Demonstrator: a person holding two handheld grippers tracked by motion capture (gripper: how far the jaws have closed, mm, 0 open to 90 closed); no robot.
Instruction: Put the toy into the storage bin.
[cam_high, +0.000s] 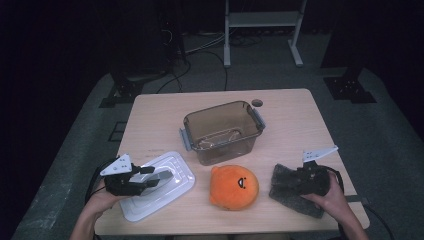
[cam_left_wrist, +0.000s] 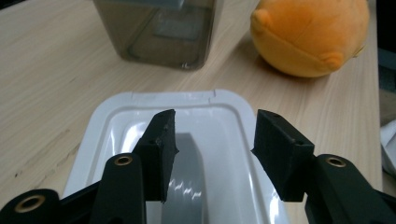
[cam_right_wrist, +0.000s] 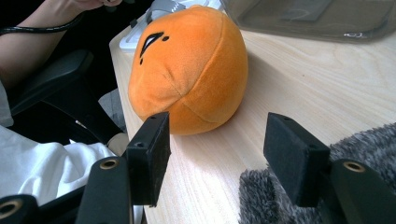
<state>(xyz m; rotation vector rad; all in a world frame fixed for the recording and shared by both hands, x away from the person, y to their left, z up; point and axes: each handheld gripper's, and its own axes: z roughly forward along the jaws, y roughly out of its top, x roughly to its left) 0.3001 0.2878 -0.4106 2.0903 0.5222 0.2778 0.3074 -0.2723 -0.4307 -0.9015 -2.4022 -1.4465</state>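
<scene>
- Dark room surrounding a pale wooden tabletop.
- Lying flat at the front left: white lid, light, stiff, slick; taking hold by its grey handle.
- Left hand-held gripper hovering released above the handle.
- Right hand-held gripper resting unclenched, empty.

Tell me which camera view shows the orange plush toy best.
The right gripper view: the orange plush toy sits close ahead of the jaws, nearly whole, with part of its stitched face visible. The high view shows the toy whole but small, face up, in front of the brown bin. The left gripper view catches just its cropped underside at upper right.
</scene>
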